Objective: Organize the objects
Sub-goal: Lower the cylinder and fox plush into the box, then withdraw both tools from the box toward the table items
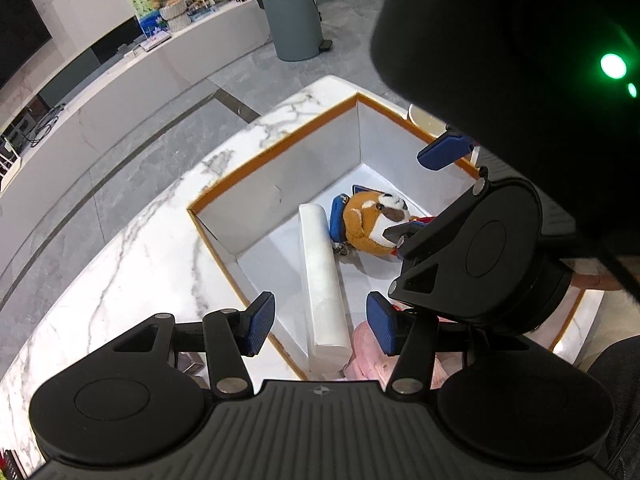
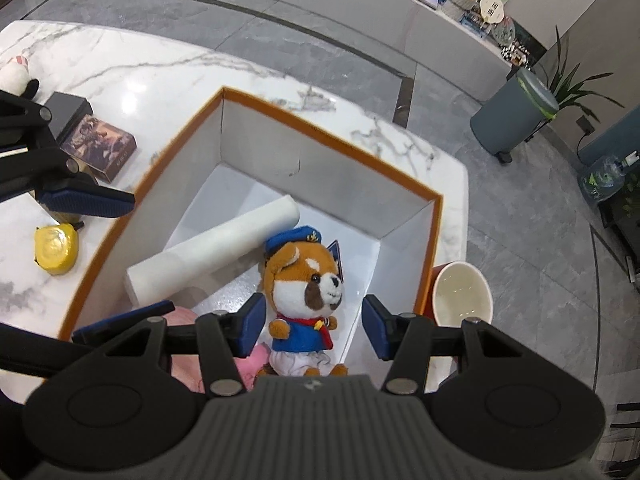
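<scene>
Marble surface (image 2: 160, 68) carries an orange-rimmed box (image 2: 332, 138); both left tongs (image 1: 320, 326) and right tongs (image 2: 314, 326) hover above it, part-open, empty. Descending carelessly could snag its rim or crush the plush dog (image 2: 308, 296) inside.

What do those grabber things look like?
Both look alike. The left gripper and the right gripper are black plastic, with two big round discs, thin black link bars joined by silver pins, and a ribbed grey-black plate in the middle bearing a small cross mark. Their fingertips are flat blue pads with fine ridges. A green light glows on the dark casing above the right gripper.
</scene>
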Available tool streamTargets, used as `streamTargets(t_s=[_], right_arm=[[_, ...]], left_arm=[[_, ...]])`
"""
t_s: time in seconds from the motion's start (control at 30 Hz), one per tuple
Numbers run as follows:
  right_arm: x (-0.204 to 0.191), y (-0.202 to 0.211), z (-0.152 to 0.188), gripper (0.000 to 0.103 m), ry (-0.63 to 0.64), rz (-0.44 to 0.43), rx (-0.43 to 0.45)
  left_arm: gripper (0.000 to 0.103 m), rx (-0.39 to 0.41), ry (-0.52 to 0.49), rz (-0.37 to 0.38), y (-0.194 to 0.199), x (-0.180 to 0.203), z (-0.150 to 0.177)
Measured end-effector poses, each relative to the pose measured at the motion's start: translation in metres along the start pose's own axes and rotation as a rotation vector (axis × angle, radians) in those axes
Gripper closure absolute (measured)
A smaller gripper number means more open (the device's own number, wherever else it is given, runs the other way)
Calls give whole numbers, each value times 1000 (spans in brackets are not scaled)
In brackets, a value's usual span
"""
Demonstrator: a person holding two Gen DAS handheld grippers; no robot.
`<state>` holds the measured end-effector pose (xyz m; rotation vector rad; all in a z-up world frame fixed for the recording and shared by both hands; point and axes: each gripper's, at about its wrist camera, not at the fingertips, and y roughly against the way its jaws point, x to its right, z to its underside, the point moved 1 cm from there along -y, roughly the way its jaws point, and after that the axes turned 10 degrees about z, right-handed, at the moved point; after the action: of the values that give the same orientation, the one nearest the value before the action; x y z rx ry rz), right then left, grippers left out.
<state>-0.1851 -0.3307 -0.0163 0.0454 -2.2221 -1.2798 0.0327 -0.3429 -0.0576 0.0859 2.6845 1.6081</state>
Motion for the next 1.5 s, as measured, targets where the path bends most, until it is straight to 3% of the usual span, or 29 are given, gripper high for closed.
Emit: streamTargets(t_s=[0.27,0.77,1.1,1.3,1.5], right_arm=[[-4,35,-8,48,19,16,45],[-38,110,-44,44,21,-29,221],[-101,139,-59,38,-4,-123,316],[-142,137,-69,28,-5,-206,332],[-185,118,-75,26,-7,-280,307]], left_arm=[[41,48,-1,-25,40,6,3],[37,167,105,-66,105,-44,37],[37,237,185,-88,141,-85,91],[27,282,302,-57,147,-123,131],[26,300,392,-81,141,-153,165]])
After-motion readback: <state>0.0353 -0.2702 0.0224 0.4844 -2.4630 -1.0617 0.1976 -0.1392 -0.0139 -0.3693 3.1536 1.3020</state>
